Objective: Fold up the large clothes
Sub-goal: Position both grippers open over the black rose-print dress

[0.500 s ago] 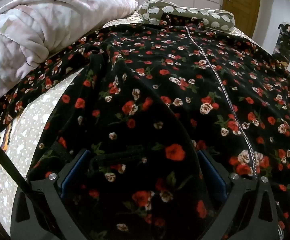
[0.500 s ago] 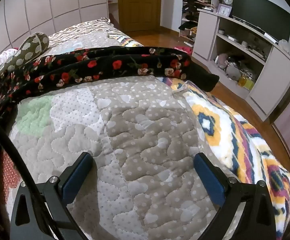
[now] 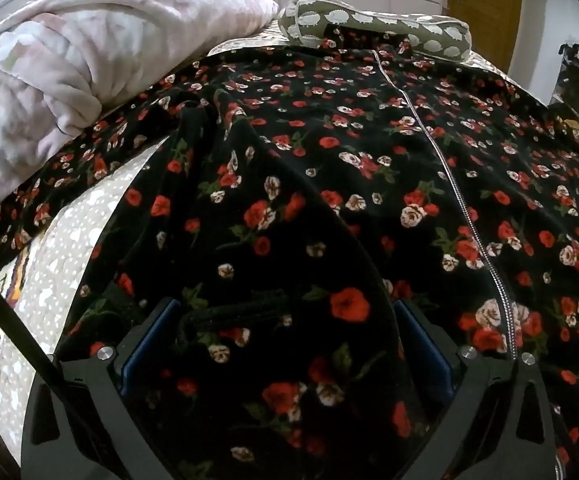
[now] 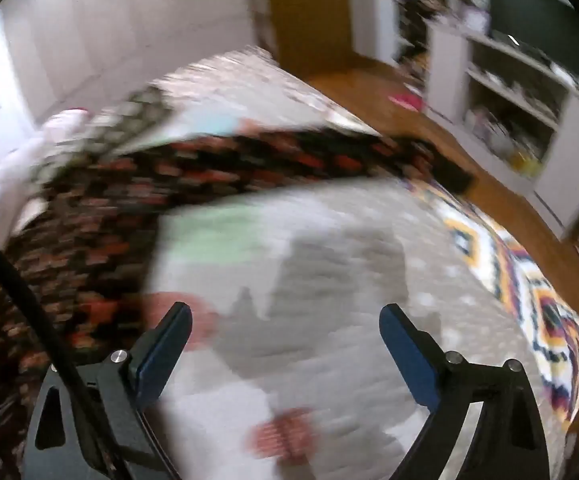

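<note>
Left gripper [image 3: 285, 340] jaws wide, floral garment [image 3: 329, 184] bunched between them, ungripped. Right gripper [image 4: 285, 332] wide, empty, garment left of its jaws over quilt [image 4: 329, 264]. Risk: multiple layers pinched, fold skewed.

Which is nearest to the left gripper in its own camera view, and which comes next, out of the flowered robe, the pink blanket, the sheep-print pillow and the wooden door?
1. Flowered robe: directly under the left gripper, between its open fingers.
2. Pink blanket: bunched up on the left.
3. Sheep-print pillow: beyond the robe's top edge.
4. Wooden door: back wall, upper right.
</note>
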`<action>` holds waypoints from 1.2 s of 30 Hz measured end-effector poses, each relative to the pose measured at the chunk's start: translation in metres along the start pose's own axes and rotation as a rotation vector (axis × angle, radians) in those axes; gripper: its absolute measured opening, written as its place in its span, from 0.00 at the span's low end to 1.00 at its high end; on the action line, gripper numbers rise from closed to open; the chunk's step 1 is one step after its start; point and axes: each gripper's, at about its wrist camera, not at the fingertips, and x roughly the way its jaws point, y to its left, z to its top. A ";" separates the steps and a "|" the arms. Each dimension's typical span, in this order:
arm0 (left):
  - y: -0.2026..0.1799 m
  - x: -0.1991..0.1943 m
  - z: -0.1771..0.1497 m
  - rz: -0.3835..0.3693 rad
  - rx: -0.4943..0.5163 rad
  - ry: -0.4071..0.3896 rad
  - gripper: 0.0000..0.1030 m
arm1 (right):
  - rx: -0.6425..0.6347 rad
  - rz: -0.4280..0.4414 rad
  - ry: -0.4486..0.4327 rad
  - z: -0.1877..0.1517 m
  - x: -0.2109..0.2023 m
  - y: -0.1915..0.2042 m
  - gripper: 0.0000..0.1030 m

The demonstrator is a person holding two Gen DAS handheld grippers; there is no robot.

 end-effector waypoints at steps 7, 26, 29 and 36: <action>0.003 -0.002 0.000 -0.008 -0.005 -0.008 1.00 | -0.143 0.386 -0.013 -0.025 -0.034 0.126 0.95; 0.002 -0.002 -0.001 -0.014 -0.011 -0.014 1.00 | -0.348 0.074 0.073 -0.086 0.067 0.198 0.98; 0.002 -0.002 -0.001 -0.014 -0.011 -0.014 1.00 | -0.356 0.065 0.072 -0.088 0.070 0.198 0.99; 0.003 -0.002 -0.001 -0.015 -0.012 -0.014 1.00 | -0.360 0.059 0.065 -0.089 0.070 0.199 1.00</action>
